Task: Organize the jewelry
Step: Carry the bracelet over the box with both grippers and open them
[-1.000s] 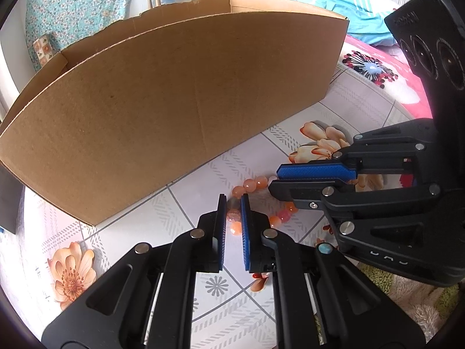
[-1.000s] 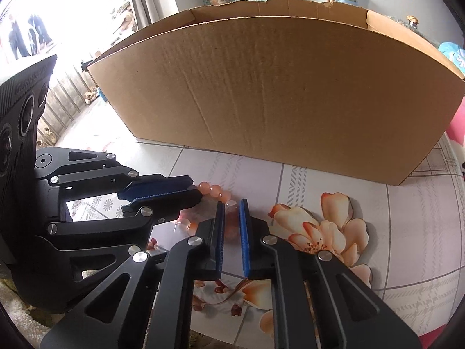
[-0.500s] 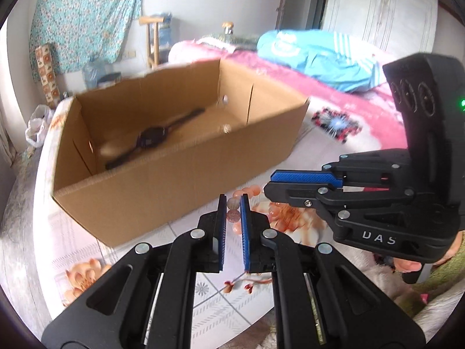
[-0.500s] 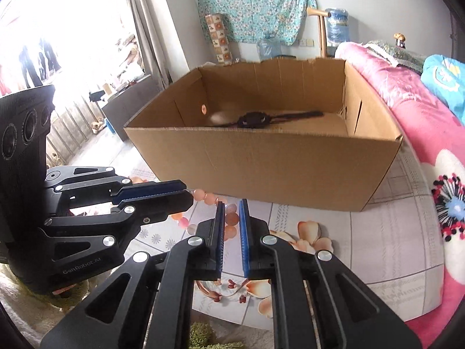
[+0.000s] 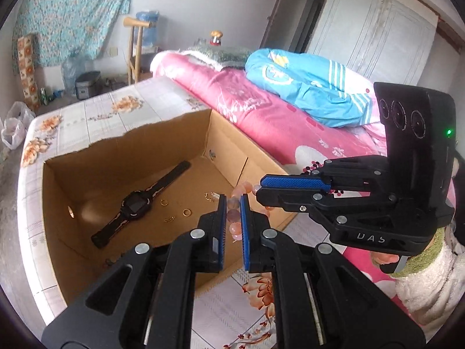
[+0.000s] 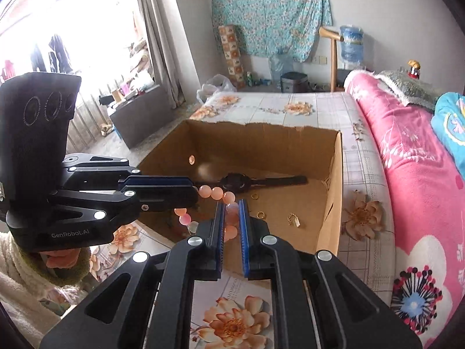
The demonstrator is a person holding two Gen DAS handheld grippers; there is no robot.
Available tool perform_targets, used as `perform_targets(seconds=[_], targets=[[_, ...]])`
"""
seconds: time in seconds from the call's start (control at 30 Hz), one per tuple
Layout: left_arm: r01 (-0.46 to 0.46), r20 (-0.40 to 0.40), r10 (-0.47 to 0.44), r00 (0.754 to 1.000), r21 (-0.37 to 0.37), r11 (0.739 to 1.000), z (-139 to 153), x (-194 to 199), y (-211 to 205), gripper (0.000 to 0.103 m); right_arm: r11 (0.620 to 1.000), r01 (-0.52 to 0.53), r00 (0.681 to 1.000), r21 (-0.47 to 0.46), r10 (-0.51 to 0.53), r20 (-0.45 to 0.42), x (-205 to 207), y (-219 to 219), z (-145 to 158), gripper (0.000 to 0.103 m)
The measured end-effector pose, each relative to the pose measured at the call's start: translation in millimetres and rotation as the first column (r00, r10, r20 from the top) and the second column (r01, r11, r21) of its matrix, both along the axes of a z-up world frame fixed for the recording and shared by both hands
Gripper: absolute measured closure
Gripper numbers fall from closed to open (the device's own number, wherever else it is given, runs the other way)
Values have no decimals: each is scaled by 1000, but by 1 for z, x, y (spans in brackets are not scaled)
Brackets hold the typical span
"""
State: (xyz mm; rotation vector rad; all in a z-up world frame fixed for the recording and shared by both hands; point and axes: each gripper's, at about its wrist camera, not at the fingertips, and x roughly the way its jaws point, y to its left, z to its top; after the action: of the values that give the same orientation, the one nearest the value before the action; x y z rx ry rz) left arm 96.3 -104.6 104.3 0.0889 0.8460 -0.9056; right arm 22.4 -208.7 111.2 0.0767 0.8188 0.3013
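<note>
A pink and orange bead bracelet [image 6: 216,193] hangs between my two grippers, above the near rim of an open cardboard box [image 5: 58,192]. My left gripper [image 5: 233,203] is shut on its beads [image 5: 234,213]. My right gripper [image 6: 231,208] is shut on other beads of the same bracelet; it also shows in the left wrist view [image 5: 258,187], reaching in from the right. The left gripper shows in the right wrist view [image 6: 194,190]. Inside the box lie a black watch [image 5: 139,203], small gold rings [image 5: 186,212] and a small gold chain piece [image 6: 294,220].
The box [image 6: 334,180] stands on a floral tablecloth [image 6: 232,325]. A bed with a pink floral cover [image 5: 261,107] and a blue garment [image 5: 308,87] runs along the right. A wooden stand [image 6: 332,58] and a water jug stand at the back wall.
Both grippers have lifted the bead bracelet from the tablecloth in front of the box up to above its near rim. The box inside has come into view.
</note>
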Motion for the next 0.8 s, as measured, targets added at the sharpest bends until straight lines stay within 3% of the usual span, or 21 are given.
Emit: perform_targets(seconds=[0.2, 0.37, 0.5, 0.67, 0.8], targets=[[40, -241, -17, 970, 90, 995, -50, 46, -34, 95, 994, -59, 972, -97, 35, -232, 59, -12, -34, 93], [50, -376, 9, 927, 148, 988, -79, 63, -46, 95, 953, -163, 948, -257, 79, -308, 72, 7, -55, 93], [52, -431, 27, 902, 170, 984, -87, 68, -51, 95, 901, -250, 924, -355, 113, -366, 82, 22, -66, 93], [38, -488, 47, 872, 162, 986, -96, 77, -51, 94, 877, -295, 902, -380, 124, -414, 86, 29, -71, 91], [15, -458, 41, 888, 117, 993, -85, 73, -43, 90, 901, -262, 914, -345, 117, -389, 83, 25, -62, 84]])
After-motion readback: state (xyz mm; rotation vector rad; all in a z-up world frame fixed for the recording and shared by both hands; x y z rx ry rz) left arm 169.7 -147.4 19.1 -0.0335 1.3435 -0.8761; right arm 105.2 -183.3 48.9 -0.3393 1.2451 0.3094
